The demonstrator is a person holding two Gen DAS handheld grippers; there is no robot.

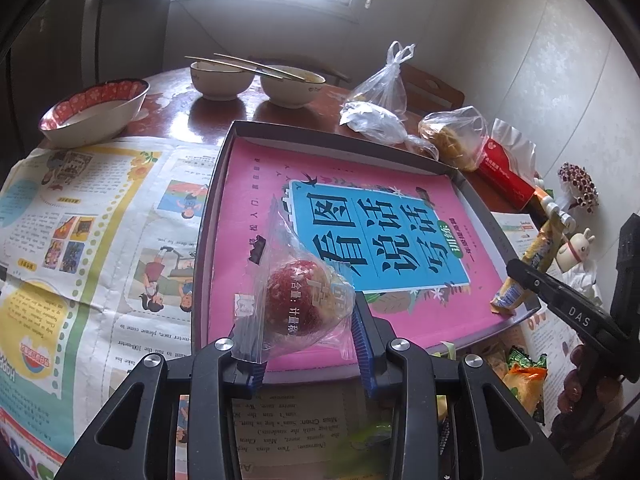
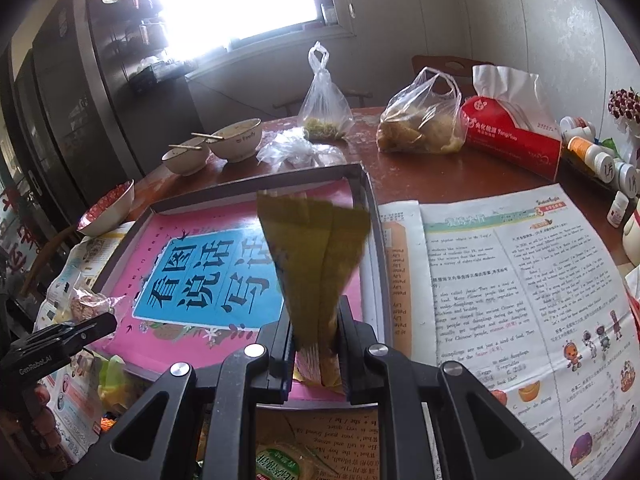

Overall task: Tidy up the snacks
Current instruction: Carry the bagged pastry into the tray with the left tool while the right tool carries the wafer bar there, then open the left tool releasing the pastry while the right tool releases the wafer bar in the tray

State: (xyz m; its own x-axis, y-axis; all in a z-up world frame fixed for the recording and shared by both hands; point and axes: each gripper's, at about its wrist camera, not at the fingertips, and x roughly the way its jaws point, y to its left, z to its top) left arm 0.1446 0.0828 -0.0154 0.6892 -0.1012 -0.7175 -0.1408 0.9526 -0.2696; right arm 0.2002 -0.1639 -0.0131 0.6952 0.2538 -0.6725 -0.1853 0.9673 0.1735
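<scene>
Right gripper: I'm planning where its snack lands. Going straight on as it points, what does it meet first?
Probably the pink book lying in the shallow box; the right gripper, shut on a yellow snack packet, points down at it. Depth is unclear.

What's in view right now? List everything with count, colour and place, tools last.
tray: one, grey, table centre
book: one, pink and blue, inside tray
round snack: one, red, clear wrapper, in left tool
yellow packet: one, in right tool
bowls: three, white, one red-rimmed, far side
plastic bags: several, clear, behind tray
tissue pack: one, red, far right
newspapers: printed, flanking tray
left tool: shut on round snack
right tool: shut on yellow packet
</scene>
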